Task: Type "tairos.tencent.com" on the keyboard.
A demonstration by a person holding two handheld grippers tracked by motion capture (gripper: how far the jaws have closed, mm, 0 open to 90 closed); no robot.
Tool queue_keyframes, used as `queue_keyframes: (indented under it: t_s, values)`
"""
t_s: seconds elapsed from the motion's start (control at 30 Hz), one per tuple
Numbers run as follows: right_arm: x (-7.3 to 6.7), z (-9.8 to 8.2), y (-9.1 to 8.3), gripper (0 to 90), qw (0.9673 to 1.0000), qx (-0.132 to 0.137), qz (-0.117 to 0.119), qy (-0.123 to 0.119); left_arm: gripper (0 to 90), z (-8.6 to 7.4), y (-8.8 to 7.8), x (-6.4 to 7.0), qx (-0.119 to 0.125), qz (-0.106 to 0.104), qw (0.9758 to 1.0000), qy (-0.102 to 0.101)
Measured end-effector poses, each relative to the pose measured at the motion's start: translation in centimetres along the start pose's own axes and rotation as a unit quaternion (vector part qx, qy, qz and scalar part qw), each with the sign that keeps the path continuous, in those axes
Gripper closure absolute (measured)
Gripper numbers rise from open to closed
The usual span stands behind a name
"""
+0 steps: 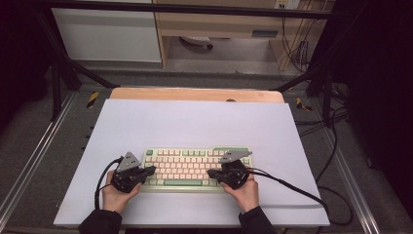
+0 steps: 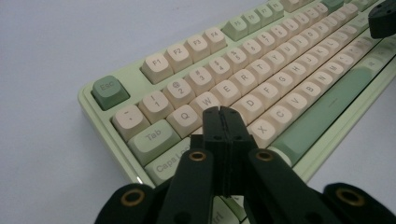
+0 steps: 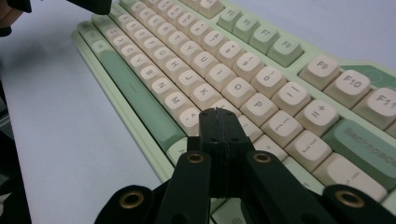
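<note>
A pale lavender-white sheet (image 1: pixel 195 122) covers the worktop, whose wooden edge (image 1: pixel 195 94) shows as a strip at 12 o'clock. Grey floor surrounds it, with metal rails along both sides and black frame bars crossing the far end. Beyond, at 12 o'clock, stand a white panel and a wooden cabinet; cables hang and trail at 2 to 4 o'clock.

There is one keyboard (image 1: pixel 195 168), green-cased with cream and green keys, lying flat on the sheet at about 6 o'clock, its long side across the worktop.

There are two hand-held grippers, each in one hand. The left hand-held gripper (image 1: pixel 152 169) sits at the keyboard's 9 o'clock end, pointing inward. In the left gripper view its black jaws are pressed together with nothing between them, the tip (image 2: pixel 220 111) over the keys near W and the row below; whether it touches a key cannot be told. The right hand-held gripper (image 1: pixel 210 172) sits at the 3 o'clock end, pointing inward too. In the right gripper view its jaws are likewise closed and empty, the tip (image 3: pixel 218 112) over the keys just below P and L.

Two dark sleeves enter at 6 o'clock. One black cable trails from each gripper.
</note>
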State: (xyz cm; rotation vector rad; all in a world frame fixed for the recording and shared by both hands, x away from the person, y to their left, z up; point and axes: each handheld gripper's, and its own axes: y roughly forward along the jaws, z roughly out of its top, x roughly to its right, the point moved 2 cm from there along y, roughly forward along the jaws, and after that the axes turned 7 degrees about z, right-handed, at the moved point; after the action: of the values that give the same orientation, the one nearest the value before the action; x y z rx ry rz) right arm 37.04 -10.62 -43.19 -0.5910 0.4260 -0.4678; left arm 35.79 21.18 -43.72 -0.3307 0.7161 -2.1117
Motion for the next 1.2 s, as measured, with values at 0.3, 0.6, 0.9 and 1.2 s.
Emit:
queue_keyframes:
  t_s: [0.3,0.6,0.9,1.2]
  values:
    - [0.9,-0.9,-1.5,90.0,0.9998,0.01,-0.009,0.011,90.0,0.2,0.1,0.5,-0.001,-0.002,1.0,0.001]
    - [1.3,-1.2,-2.2,90.0,0.9997,0.014,-0.011,0.014,90.0,0.9,0.3,1.1,0.001,-0.005,1.0,0.003]
    - [1.3,-1.3,-2.3,90.0,0.9997,0.014,-0.012,0.014,90.0,2.1,1.2,2.5,0.0,-0.01,0.9998,0.017]
    - [1.2,-1.3,-2.1,90.0,0.9998,0.01,-0.011,0.015,90.0,3.2,2.6,3.7,-0.005,-0.012,0.9996,0.024]
